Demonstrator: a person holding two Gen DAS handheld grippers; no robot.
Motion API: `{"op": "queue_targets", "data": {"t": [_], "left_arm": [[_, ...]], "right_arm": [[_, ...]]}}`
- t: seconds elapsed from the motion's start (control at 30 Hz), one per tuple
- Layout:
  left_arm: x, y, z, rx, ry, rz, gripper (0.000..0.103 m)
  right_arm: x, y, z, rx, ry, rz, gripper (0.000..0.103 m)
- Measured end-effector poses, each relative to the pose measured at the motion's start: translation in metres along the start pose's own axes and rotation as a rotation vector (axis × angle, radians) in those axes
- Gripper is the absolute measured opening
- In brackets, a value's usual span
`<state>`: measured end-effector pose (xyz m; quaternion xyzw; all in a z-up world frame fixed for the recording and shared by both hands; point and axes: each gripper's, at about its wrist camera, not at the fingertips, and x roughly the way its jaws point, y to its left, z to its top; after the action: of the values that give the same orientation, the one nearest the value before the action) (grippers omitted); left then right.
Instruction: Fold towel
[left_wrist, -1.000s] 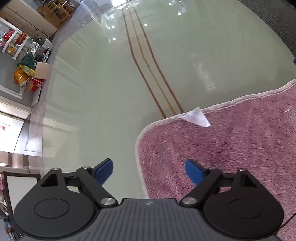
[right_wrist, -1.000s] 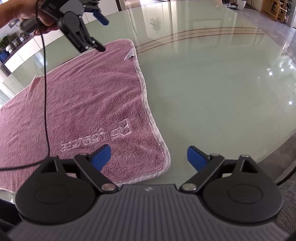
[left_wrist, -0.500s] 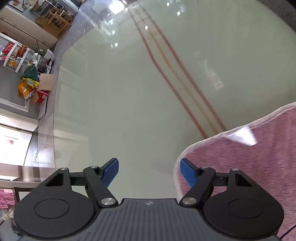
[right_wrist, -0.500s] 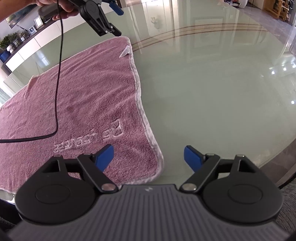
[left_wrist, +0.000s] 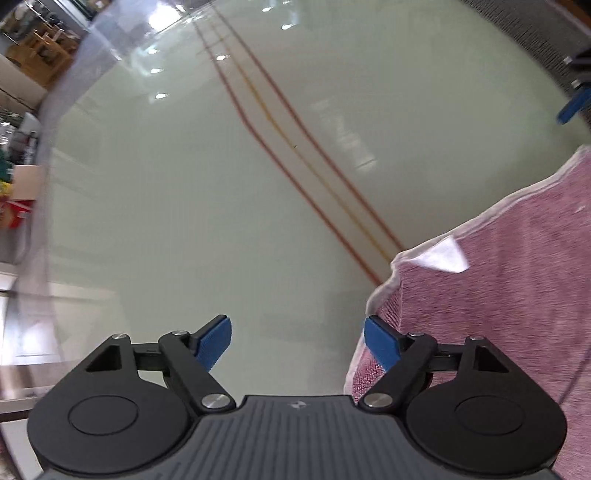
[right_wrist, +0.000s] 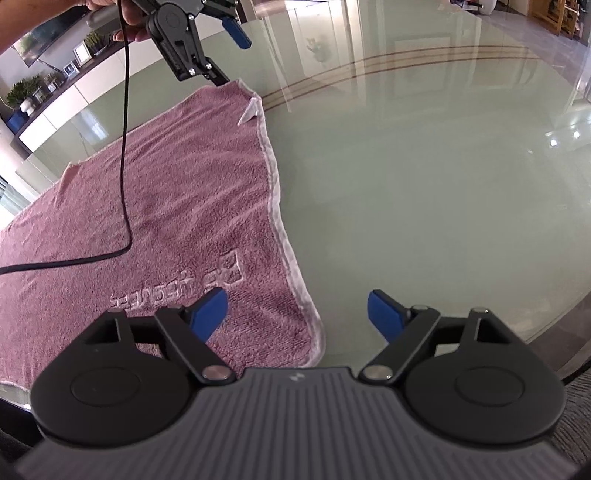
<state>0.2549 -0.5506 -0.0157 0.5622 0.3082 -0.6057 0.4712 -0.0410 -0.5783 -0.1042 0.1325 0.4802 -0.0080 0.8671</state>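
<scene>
1. A pink terry towel (right_wrist: 177, 206) lies spread flat on a pale green glass tabletop (right_wrist: 424, 192); every place below is given relative to this towel.
2. The towel covers the left part of the right wrist view, and its whitish hem runs from the far corner down to the near corner.
3. A small white label (right_wrist: 250, 112) sticks out at the hem, just beside the far corner of the towel.
4. Embossed letters with a square logo (right_wrist: 177, 288) sit in the pile close to the near corner.
5. The left gripper (left_wrist: 297, 341) is open, with its blue pads wide apart. Its right pad (left_wrist: 380, 343) is over the edge of the towel at the far corner, and its left pad is over bare glass beside the towel.
6. In the right wrist view this left gripper (right_wrist: 225, 51) is above the far corner. Its lower finger reaches down to the hem; I cannot tell if it touches.
7. The right gripper (right_wrist: 297, 317) is also open. Its left pad is over the towel near the logo, its right pad over glass, and the near corner lies between them.
8. A black cable (right_wrist: 125, 155) hangs from the left gripper and crosses over the towel.
9. Brown and yellow curved lines (left_wrist: 303, 158) run in the glass beyond the far corner.
</scene>
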Motion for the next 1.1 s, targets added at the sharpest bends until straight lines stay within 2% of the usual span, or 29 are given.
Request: {"op": "queue_targets", "data": {"t": [0.13, 0.3, 0.53, 0.63, 0.83, 1.0, 1.1], "left_arm": [[-0.014, 0.012, -0.001, -0.036, -0.01, -0.075, 0.082], [-0.005, 0.007, -0.003, -0.021, 0.055, -0.144, 0.082], [0.011, 0.009, 0.002, -0.021, 0.082, -0.173, 0.066], [0.008, 0.017, 0.004, -0.04, 0.075, -0.17, 0.062], [0.004, 0.031, 0.003, -0.062, 0.078, -0.155, 0.064], [-0.004, 0.035, 0.001, -0.053, 0.079, -0.114, 0.063], [-0.008, 0.035, 0.001, -0.048, 0.085, -0.12, 0.063]], "right_arm": [[0.0, -0.004, -0.002, 0.001, -0.005, 0.001, 0.085], [0.0, -0.005, -0.001, 0.003, -0.011, 0.018, 0.083], [-0.003, -0.008, -0.003, 0.004, -0.014, 0.026, 0.08], [-0.004, -0.009, -0.004, 0.004, -0.018, 0.027, 0.08], [-0.003, -0.007, -0.003, 0.0, -0.022, 0.036, 0.081], [-0.001, -0.005, -0.005, -0.003, -0.026, 0.037, 0.081], [-0.002, -0.004, -0.006, 0.0, -0.027, 0.039, 0.081]]}}
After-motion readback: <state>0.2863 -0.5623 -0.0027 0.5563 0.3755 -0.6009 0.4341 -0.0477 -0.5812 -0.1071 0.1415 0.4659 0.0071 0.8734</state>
